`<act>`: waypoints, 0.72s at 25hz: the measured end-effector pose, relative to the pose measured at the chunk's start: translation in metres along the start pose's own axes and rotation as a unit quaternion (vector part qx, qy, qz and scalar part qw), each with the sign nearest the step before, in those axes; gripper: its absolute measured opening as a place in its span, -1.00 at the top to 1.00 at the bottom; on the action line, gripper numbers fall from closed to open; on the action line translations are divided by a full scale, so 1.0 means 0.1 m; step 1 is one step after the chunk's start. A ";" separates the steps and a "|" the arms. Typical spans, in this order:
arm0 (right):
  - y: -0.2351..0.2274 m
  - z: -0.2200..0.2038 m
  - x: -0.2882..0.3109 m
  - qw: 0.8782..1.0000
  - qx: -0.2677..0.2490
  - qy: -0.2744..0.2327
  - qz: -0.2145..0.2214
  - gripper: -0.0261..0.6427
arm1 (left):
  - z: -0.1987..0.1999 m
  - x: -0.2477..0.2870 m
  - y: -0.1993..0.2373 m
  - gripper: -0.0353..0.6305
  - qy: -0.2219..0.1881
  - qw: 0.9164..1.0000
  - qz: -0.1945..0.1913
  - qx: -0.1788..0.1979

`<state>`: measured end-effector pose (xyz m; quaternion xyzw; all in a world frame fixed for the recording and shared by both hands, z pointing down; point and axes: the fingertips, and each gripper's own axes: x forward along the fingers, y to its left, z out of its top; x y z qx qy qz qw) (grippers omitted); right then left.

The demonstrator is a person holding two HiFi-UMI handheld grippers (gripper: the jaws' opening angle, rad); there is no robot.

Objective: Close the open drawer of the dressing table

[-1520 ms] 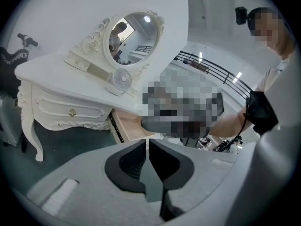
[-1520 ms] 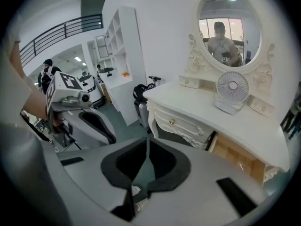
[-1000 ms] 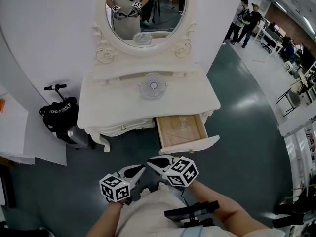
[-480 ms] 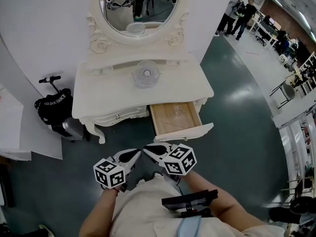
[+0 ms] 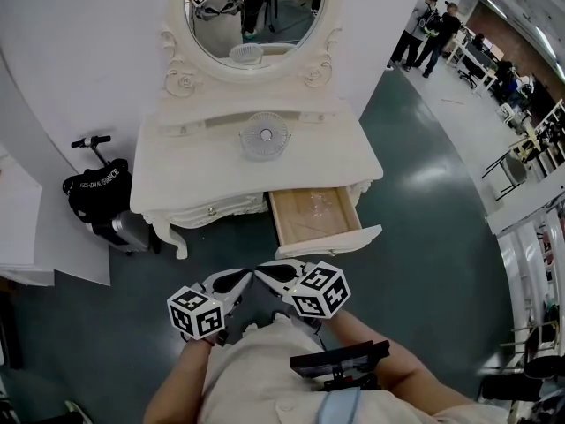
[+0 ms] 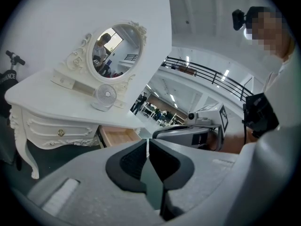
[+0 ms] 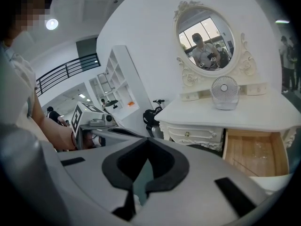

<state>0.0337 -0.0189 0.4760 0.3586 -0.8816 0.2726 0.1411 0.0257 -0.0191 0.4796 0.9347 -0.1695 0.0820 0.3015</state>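
Left tongs (image 6: pixel 147 142): jaws together at the tips, nothing between the pads. Right tongs (image 7: pixel 147 141): jaws have just been closing and now meet at the tips, nothing between them either. Both sit low in front of the person's body. Their tips angle in toward each other and are nearly touching.

Drawer (image 5: pixel 305 223): the one open container in view. It is pulled well out of the table (image 5: pixel 194 166), just ahead of the right tongs and a little to their right, and farther to the right of the left tongs. Near, but no contact with either pair.

Contents: bare pale wood floor with low wooden side walls. There is a faint glassy glint toward the back half, and I cannot tell what it is.

Orientation: the drawer's long axis runs straight out from under the table edge toward the tongs. Its white front panel (image 5: pixel 331 241) is the nearest part. The panel lies crosswise to that axis and faces the tongs. The drawer looks level and square to the table.

Closed drawer (image 5: pixel 210 209), with a small knob, sits ahead and left of the left tongs, flush in the table front.

On the tabletop beyond both tongs stands a small round fan (image 5: pixel 264 136). Behind it is an oval mirror (image 5: pixel 254 11), which reflects the person and both marker cubes.

Far left of the left tongs, a black bag (image 5: pixel 99 193) rests on the floor beside the table leg.
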 end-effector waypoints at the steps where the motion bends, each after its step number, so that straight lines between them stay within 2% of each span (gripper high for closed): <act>1: 0.00 0.00 0.00 1.000 0.000 0.001 0.000 0.88 | 0.00 0.00 0.00 0.84 0.000 1.000 0.000 0.000; 18: 0.02 -0.08 -0.10 1.000 0.008 0.007 -0.002 0.88 | -0.08 0.00 -0.08 0.84 0.004 1.000 -0.001 -0.005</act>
